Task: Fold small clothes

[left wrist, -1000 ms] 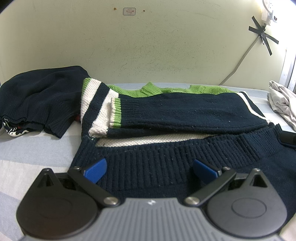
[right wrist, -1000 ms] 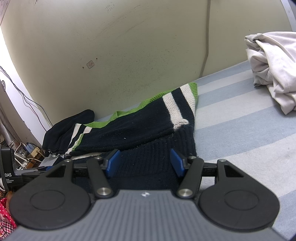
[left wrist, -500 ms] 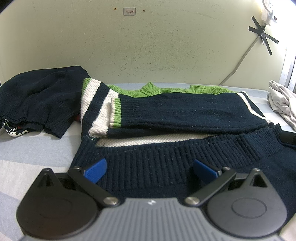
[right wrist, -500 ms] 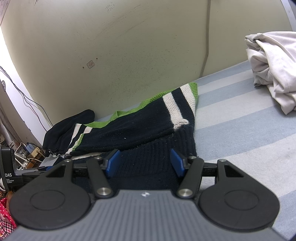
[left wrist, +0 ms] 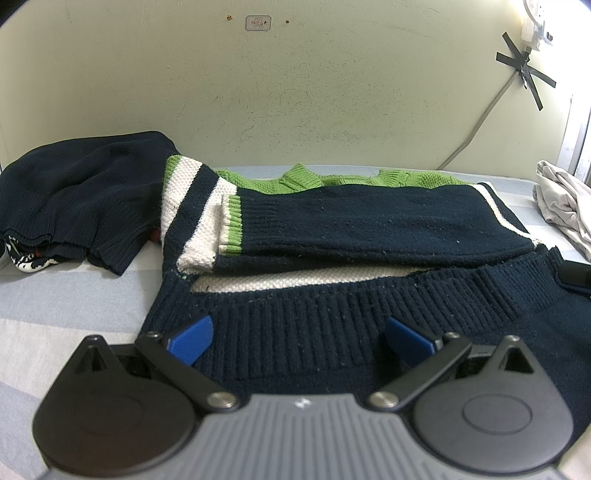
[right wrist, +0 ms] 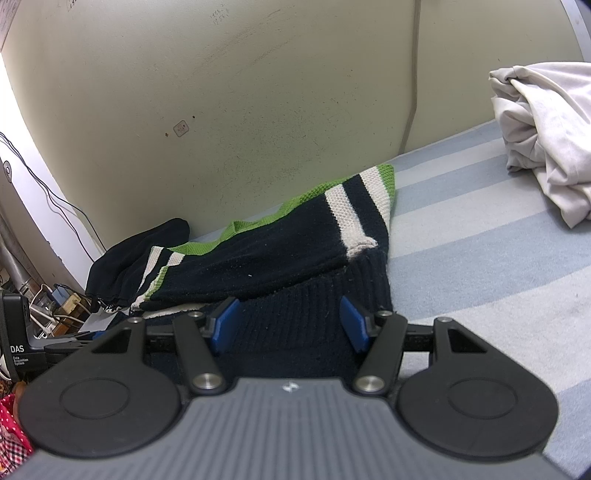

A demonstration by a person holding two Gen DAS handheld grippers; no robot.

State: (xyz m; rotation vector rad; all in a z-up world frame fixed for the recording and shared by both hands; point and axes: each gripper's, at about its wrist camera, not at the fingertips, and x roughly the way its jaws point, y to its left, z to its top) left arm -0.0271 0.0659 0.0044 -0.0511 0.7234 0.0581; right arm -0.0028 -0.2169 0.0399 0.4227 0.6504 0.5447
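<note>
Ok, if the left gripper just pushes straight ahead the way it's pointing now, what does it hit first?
Most likely the sweater's ribbed navy hem, which already lies between the open fingers of the left gripper. Beyond it comes the folded sleeve. Depth is hard to judge here.

"DAS" is printed in white on a black device (right wrist: 16, 343) at the left edge of the right wrist view; the smaller lines under it are too small to be read. A wall sticker (left wrist: 258, 23) bears illegible marks.
</note>
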